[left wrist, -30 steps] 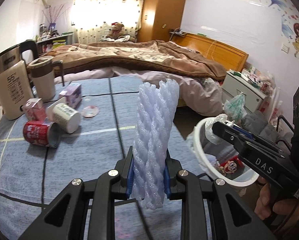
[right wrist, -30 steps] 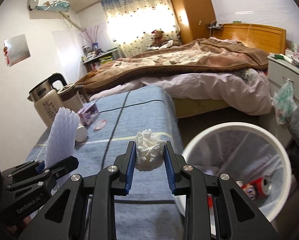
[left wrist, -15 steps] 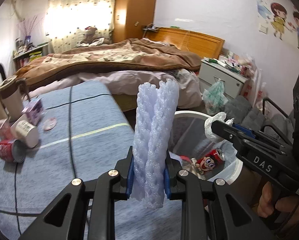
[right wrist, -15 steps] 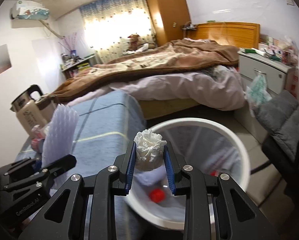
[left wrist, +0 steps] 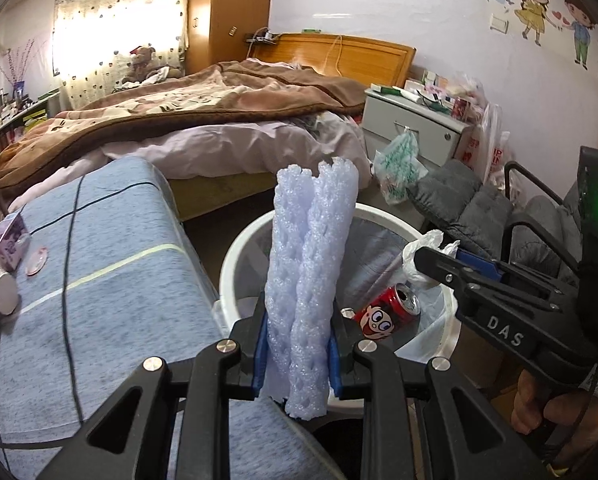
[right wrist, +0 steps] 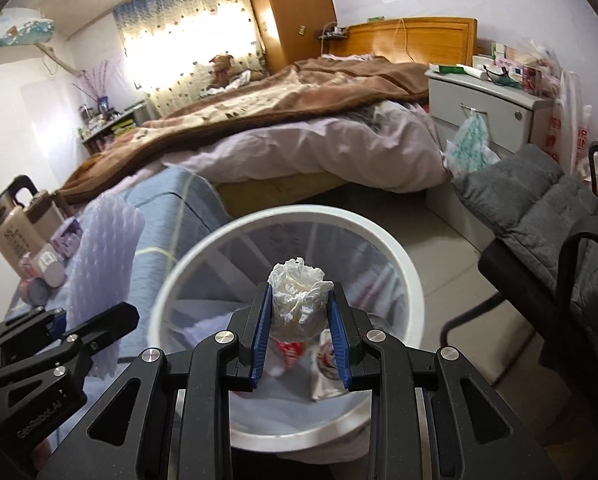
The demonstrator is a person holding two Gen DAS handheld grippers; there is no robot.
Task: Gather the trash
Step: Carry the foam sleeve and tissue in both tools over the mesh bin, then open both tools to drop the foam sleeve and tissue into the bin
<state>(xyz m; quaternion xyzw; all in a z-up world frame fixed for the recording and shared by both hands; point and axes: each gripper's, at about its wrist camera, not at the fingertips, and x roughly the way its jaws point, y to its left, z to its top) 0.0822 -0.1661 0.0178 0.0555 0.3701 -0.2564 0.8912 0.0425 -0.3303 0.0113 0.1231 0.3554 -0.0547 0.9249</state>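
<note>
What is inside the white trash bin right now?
The white trash bin has a clear liner and holds a red cartoon can. The foam net and crumpled tissue, each clamped in a gripper, cover part of the bottom, so other contents cannot be told.

A rumpled brown blanket [left wrist: 203, 100] covers the bed [right wrist: 339, 140] beside a grey nightstand [left wrist: 411, 128].

The left claw [left wrist: 297, 350] grips an upright foam net sleeve [left wrist: 309, 280] beside the white bin [left wrist: 235, 248].

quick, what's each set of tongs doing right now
Left tongs: closed on the foam net sleeve, beside the trash bin.
Right tongs: closed on the crumpled tissue, over the bin opening.
</note>
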